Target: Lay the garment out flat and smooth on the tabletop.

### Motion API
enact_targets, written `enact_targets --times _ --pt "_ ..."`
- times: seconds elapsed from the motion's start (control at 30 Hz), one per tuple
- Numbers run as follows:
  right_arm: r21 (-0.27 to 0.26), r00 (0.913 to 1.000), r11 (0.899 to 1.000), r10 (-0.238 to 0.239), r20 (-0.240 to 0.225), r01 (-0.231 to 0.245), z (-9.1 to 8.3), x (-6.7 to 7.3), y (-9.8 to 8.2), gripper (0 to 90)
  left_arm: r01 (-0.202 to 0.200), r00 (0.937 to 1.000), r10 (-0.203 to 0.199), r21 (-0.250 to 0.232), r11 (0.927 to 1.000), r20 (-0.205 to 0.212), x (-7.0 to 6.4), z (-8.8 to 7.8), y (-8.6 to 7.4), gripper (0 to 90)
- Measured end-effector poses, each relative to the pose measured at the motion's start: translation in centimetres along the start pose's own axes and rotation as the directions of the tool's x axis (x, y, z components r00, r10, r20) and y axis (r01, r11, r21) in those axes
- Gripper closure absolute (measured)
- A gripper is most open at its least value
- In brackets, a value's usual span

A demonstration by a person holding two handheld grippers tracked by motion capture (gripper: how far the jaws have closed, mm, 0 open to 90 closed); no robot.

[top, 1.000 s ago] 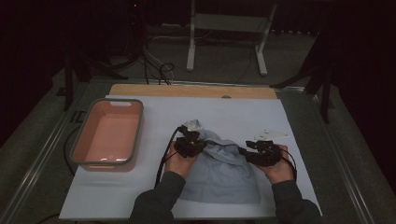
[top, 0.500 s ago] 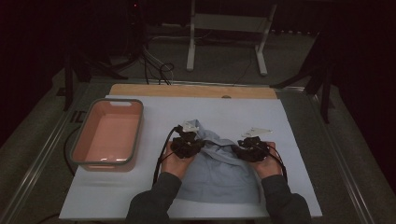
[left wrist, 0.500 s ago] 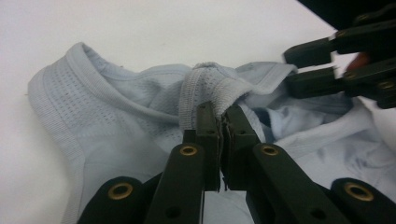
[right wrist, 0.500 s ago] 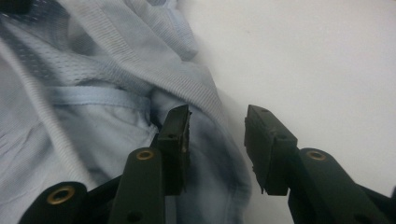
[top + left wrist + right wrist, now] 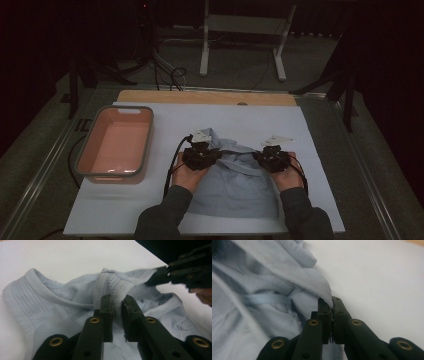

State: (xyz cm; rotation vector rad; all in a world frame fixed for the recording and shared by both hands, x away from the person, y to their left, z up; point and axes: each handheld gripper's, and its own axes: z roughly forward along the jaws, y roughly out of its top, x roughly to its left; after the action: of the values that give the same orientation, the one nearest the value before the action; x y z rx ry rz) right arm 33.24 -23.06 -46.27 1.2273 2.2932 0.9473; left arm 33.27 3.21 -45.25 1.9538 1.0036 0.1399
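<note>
Two grips on one pale blue garment, spread at the near middle of the white tabletop, with its gathered top edge toward 12 o'clock. Off at 9 o'clock, well apart from the cloth: a pink tub, not yet part of the work.

Left gripper: jaws narrow, closed onto the ribbed band of the garment, the band pinched between them and rising toward 12 o'clock in the left gripper view. Worth keeping the bite deep, well past the band's edge, since ribbed knit stretches and likely slips under pull.

Right gripper: jaws nearly together, clamping a ribbed corner of the same cloth, with only a thin fold caught at the tips. Shallow hold, so probably the weaker of the two; best to pull gently here.

For a clean fold or lift: both hands level, equal tension, movement together toward 12 o'clock or upward, no twisting, cloth taut between the grips but not strained.
</note>
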Motion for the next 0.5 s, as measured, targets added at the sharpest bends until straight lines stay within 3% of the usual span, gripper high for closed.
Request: enact_targets --times 0.23,0.5 --pt "-0.041 0.9989 0.999 0.024 0.039 -0.022 -1.6 -0.7 0.0 87.6 -0.005 0.9999 0.005 0.010 0.9999 0.012 0.1 0.1 -0.1 64.7" --pt "-0.016 0.9977 0.999 0.050 0.046 -0.050 -1.1 -1.5 -0.4 86.7 -0.003 0.9999 0.003 0.001 1.0000 0.016 0.2 0.0 -0.3 57.4"
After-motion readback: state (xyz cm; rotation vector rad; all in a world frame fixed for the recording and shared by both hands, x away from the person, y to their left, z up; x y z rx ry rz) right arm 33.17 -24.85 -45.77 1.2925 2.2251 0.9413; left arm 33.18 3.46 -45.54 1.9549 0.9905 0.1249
